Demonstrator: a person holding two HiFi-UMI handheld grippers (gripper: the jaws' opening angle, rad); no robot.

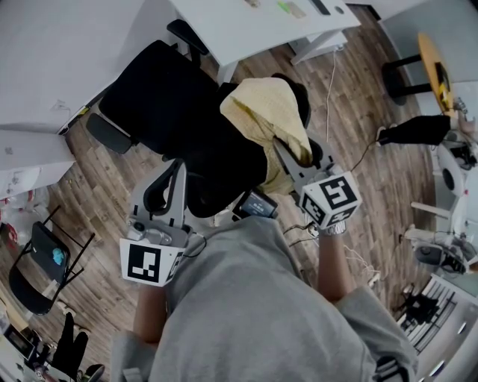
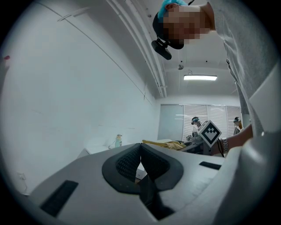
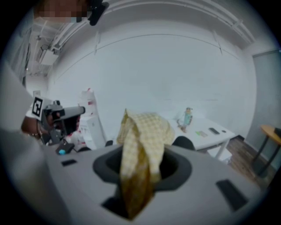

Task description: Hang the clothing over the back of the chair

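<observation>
A yellow checked piece of clothing [image 1: 265, 112] lies draped over the top of the black office chair's [image 1: 160, 101] back, just in front of me. My right gripper [image 1: 295, 155] reaches into the cloth's lower right edge. In the right gripper view a bunched fold of the clothing [image 3: 142, 140] hangs in the gap of the right gripper [image 3: 140, 176], and the jaws stand apart around it. My left gripper [image 1: 168, 183] hovers beside the chair back on the left, apart from the cloth. In its own view the left gripper [image 2: 140, 160] has its pads together with nothing between them.
A white desk [image 1: 261, 22] stands beyond the chair and another white surface [image 1: 45, 67] at the left. A black folding chair [image 1: 41, 268] is at the lower left, a round yellow-topped table [image 1: 433, 60] at the upper right. Cables [image 1: 328, 82] run over the wood floor.
</observation>
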